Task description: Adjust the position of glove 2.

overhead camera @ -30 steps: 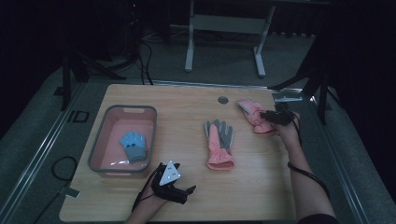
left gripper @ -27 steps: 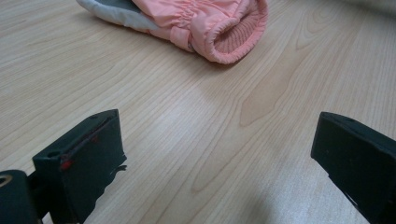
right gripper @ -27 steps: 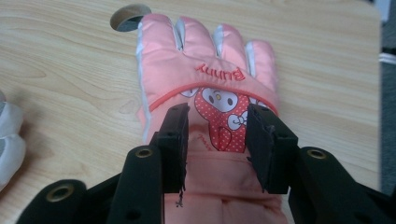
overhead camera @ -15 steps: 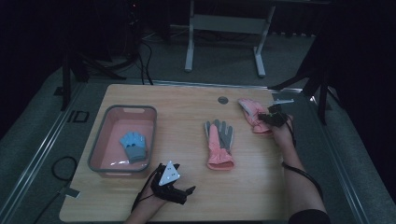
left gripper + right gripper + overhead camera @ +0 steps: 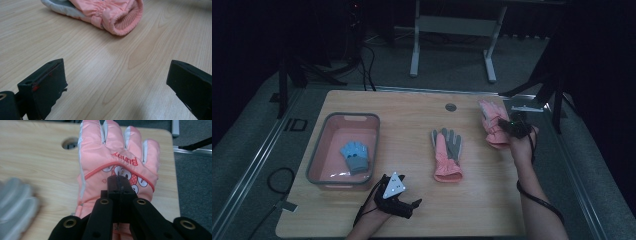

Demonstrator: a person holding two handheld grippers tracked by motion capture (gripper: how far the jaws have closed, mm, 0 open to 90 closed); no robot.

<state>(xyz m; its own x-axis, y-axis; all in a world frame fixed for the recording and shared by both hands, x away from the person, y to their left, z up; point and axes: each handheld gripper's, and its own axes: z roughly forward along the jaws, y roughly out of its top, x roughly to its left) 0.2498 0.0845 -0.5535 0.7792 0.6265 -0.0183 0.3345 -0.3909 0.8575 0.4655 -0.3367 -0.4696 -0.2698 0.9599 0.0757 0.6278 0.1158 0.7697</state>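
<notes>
Right gripper point(image 5: 118, 182) is clamped tight, seemingly pinching the back of the pink glove point(image 5: 117, 160) at the table's point(image 5: 412, 107) far right, fingers pointing away from it, while the left gripper point(image 5: 117, 85), jaws spread wide, faces the other glove's point(image 5: 112, 12) cuff mid-table.

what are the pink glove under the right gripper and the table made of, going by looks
Pink glove: probably padded synthetic fabric with a slight sheen, puffy stitched fingers, printed cartoon and "Bunny" lettering. Table: pale wood or wood-look laminate, matte, with visible grain; which one is unclear.
</notes>
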